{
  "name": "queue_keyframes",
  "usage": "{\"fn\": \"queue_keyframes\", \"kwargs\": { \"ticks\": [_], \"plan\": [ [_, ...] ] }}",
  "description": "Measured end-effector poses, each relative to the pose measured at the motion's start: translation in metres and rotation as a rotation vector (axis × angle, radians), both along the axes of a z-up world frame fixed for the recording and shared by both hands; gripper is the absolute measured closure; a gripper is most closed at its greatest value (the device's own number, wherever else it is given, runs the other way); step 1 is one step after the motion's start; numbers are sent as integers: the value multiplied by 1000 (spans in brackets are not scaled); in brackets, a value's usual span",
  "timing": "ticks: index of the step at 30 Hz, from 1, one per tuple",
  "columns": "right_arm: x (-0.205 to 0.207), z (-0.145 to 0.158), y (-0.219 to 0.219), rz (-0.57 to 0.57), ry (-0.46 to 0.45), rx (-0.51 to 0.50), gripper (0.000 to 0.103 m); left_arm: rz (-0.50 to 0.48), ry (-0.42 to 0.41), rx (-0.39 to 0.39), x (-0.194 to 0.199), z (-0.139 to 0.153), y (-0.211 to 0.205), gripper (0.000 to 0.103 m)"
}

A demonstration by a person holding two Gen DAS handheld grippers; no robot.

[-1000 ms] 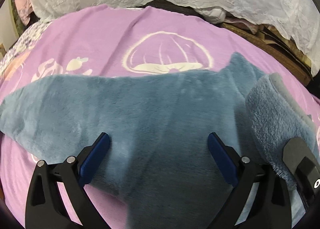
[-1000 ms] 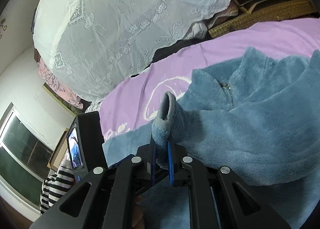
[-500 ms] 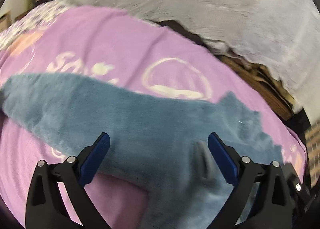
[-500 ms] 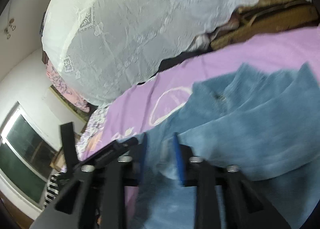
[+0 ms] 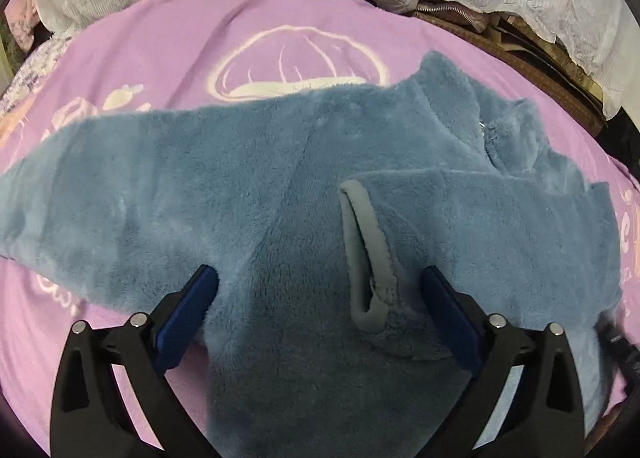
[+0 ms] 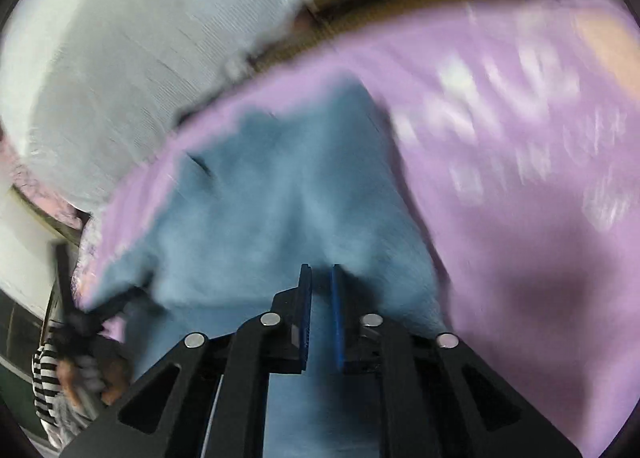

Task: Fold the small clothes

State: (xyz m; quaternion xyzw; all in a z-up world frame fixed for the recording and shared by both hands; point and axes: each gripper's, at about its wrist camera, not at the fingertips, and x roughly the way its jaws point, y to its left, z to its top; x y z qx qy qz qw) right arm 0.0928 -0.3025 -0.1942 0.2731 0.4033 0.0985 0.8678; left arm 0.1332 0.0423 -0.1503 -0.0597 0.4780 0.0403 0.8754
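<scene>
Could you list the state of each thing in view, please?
Sweater: spread flat on the blanket, front up.
Right sleeve: folded across the body, cuff lying free.
Left sleeve: stretched out, unfolded.
Left gripper: open, over the sweater.
Right gripper: nearly closed, holding nothing visible; view blurred.

Even indoor light; sharp left view, motion-smeared right view.

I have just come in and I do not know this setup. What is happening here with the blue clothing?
A person with a gripper in each hand is folding a blue fleece top on a purple blanket. One sleeve lies folded across the body, its grey cuff between the open fingers of the left gripper, which holds nothing. The right gripper is nearly closed above the fleece; that view is blurred.
</scene>
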Motion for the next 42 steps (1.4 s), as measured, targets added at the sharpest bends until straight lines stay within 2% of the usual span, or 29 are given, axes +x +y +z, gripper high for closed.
{"fn": "queue_keyframes", "kwargs": {
  "ticks": [2, 4, 8, 10, 12, 14, 16, 17, 19, 21, 22, 24, 26, 28, 30, 31, 34, 38, 40, 42],
  "plan": [
    [-2, 6, -7, -1, -2, 34, 103, 2, -3, 9, -1, -1, -1, 4],
    [-13, 24, -5, 9, -58, -8, 100, 12, -26, -3, -6, 6, 2, 4],
    [-15, 58, -1, 0, -151, -56, 98, 14, -156, -76, -23, 38, 11, 4],
    [2, 70, 0, -18, -164, -87, 98, -12, -184, -68, -25, 45, 4, 4],
    [37, 73, 4, -53, -145, -130, 98, -27, -174, -22, -20, 41, -6, 4],
    [68, 61, 4, -78, -80, -165, 98, -20, -124, 25, -11, 25, -12, 4],
    [94, 34, 4, -75, 22, -194, 100, -13, -19, 26, 5, 2, -10, 4],
    [98, 30, 3, -81, 21, -183, 101, -13, 2, 15, 6, -3, -9, 4],
    [92, 34, -1, -93, 9, -159, 103, -8, -8, -4, 6, 0, -5, 4],
    [76, 45, -2, -94, -27, -148, 96, -2, -18, -12, 2, 4, -3, 5],
    [62, 53, 1, -75, -59, -154, 96, 2, -28, -21, -1, 7, -1, 5],
    [39, 62, 11, -27, -113, -180, 96, -5, -88, -65, -11, 23, 2, 5],
    [23, 60, 23, 14, -126, -215, 93, -21, -129, -80, -17, 35, 1, 5],
    [25, 39, 34, 56, -68, -242, 82, -45, -115, -53, -14, 32, -7, 5],
    [29, 27, 35, 55, -56, -243, 82, -45, -28, -23, -3, 9, -12, 5],
    [30, 30, 35, 52, -49, -242, 83, -44, -1, -16, 0, 1, -12, 4],
    [25, 48, 42, 29, -72, -249, 79, -45, -23, 9, -2, 6, -14, 5],
    [31, 60, 84, 123, -122, -261, 78, -12, -68, -23, -9, 21, -6, 5],
    [36, 53, 103, 157, -103, -280, 70, 3, -55, 4, -9, 16, -4, 5],
    [48, 40, 126, 168, -71, -355, 64, 12, 1, 10, -3, 2, 0, 4]
  ]
}}
